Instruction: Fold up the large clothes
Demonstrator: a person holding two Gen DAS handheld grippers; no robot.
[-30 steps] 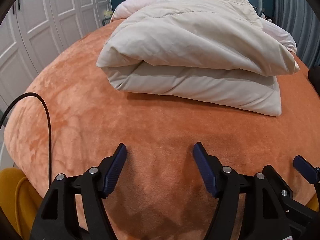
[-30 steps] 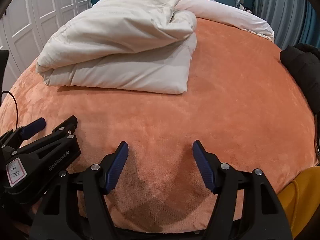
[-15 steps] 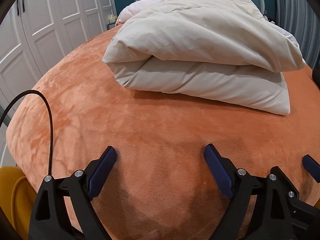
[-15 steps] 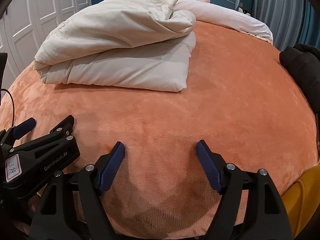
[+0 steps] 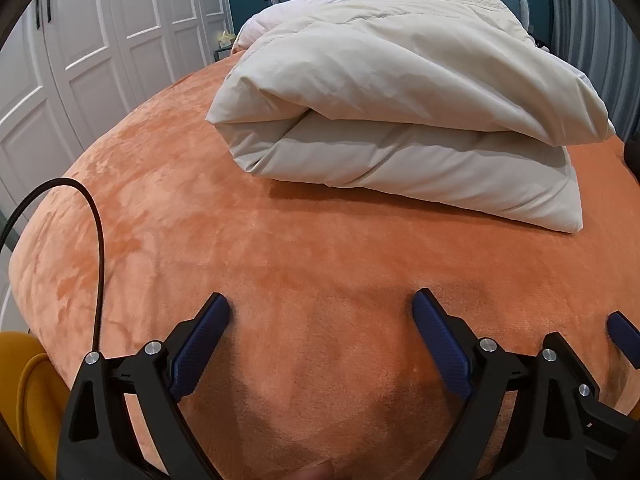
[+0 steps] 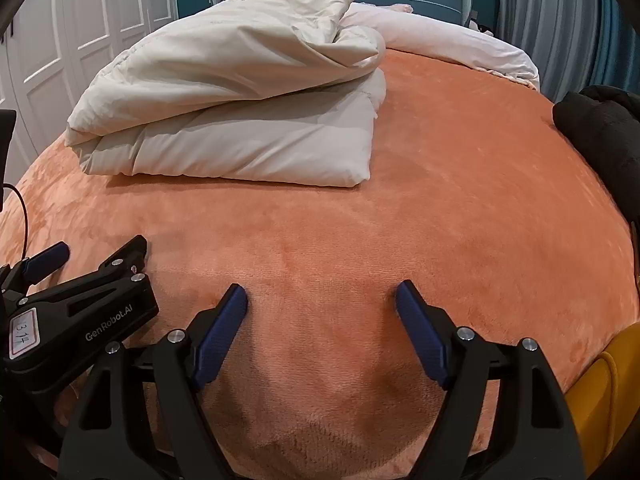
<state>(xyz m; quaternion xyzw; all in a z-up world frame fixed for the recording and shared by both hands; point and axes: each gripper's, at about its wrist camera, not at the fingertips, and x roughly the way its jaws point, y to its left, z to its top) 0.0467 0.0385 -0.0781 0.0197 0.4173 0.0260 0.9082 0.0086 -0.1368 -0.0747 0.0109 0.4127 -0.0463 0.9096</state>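
Nearest to me, my left gripper (image 5: 320, 308) hangs over the plush orange bedspread (image 5: 320, 248) with its blue-padded fingers (image 5: 200, 340) spread wide and nothing between them. A second ago they stood noticeably closer together, so this hand has just let its jaws fall fully apart. My right gripper (image 6: 320, 298) is equally released and empty, its spread barely altered over that second; in its view the left tool sits at about eight o'clock, just beside it and low over the fabric. A thin black cable (image 5: 98, 240) loops up at nine o'clock in the left view.

Farther out, toward twelve o'clock, the bulky cream padded garment (image 5: 400, 112) lies doubled over on the bedspread, well apart from both tools. It now fills more of both views than it did a second ago, which tells me I am closing in on it. Its upper layer overhangs the lower one loosely, so I judge the fold unfinished, and the opened jaws suggest preparation for a fresh grasp on its near edge.

Beyond it, a pale pink-white sheet (image 6: 460, 46) lies at one o'clock in the right view, and a black bundled cloth (image 6: 600, 136) at three.
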